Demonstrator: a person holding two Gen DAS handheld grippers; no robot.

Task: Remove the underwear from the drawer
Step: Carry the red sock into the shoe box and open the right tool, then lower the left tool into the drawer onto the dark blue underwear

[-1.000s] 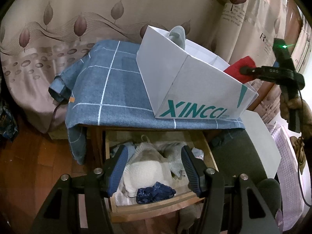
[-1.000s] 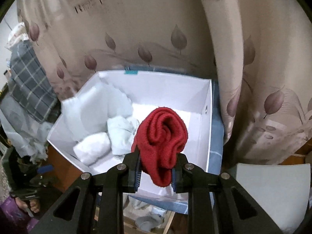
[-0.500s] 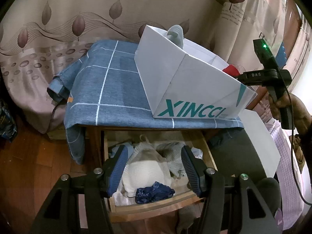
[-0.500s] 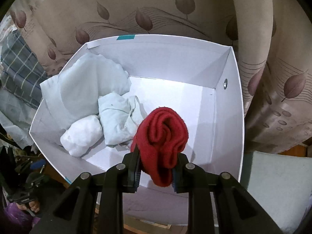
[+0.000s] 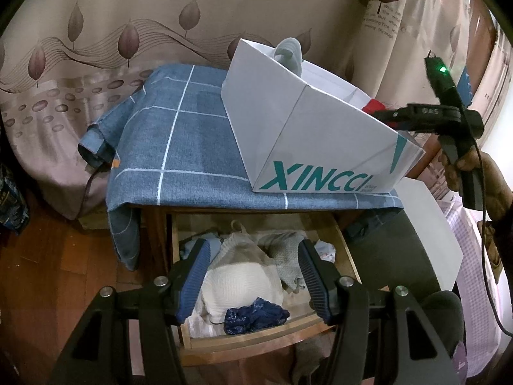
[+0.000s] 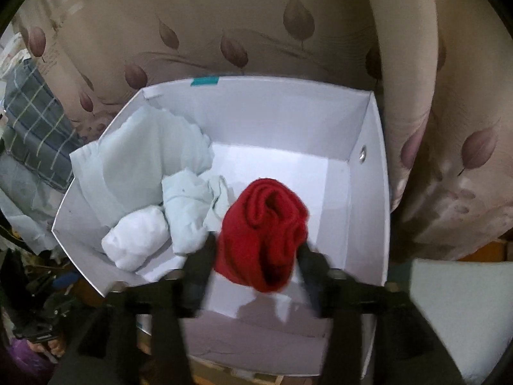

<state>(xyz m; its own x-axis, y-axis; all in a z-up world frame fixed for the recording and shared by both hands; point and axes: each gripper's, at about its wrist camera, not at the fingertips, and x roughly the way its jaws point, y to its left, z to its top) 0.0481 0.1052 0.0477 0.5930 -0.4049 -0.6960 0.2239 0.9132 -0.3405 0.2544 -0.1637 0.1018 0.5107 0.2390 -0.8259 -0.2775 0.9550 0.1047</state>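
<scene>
Right claw (image 6: 256,256) jaws, just opening, release the red garment (image 6: 264,234) over the white box (image 6: 373,176); left claw (image 5: 253,276) hangs open above the drawer (image 5: 256,333); fabric may snag a pad and miss.

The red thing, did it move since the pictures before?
Yes. The red garment now sits lower inside the white box, past its rim, between the just-opened right gripper.
</scene>
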